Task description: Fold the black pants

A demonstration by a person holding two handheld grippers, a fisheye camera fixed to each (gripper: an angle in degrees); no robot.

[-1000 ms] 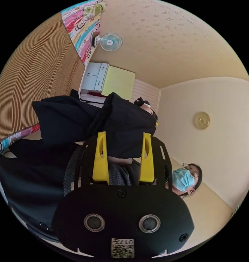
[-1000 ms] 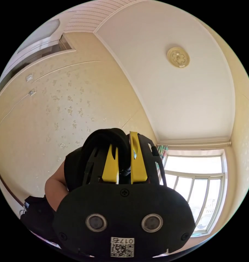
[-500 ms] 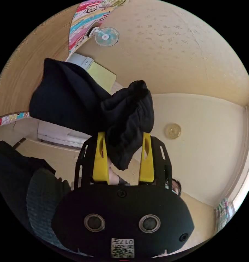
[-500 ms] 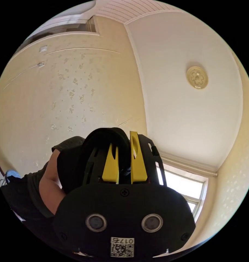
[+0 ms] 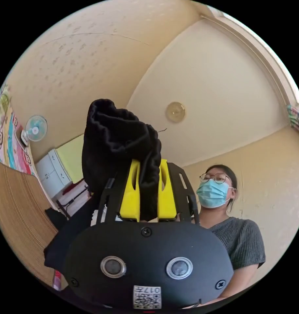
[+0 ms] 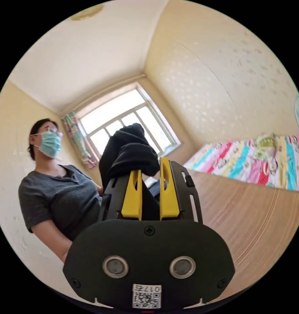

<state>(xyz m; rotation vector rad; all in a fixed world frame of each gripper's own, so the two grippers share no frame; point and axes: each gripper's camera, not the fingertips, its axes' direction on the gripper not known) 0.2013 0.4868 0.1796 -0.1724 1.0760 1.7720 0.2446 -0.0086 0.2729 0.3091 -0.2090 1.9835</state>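
Fingers of the left gripper (image 5: 148,170) pinch a bunch of black pants (image 5: 118,140); right gripper (image 6: 148,166) fingers likewise clamp the cloth

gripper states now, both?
Left gripper: closed on the black pants.
Right gripper: closed on the black pants.

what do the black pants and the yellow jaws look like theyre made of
The black pants look like a soft, thick knit or fleece: matte, fuzzy at the edges, bunching in rounded folds. The exact fibre cannot be told. The left gripper and the right gripper have yellow jaws that look like rigid moulded or printed plastic: flat, evenly coloured, with clean slots and a slight sheen.
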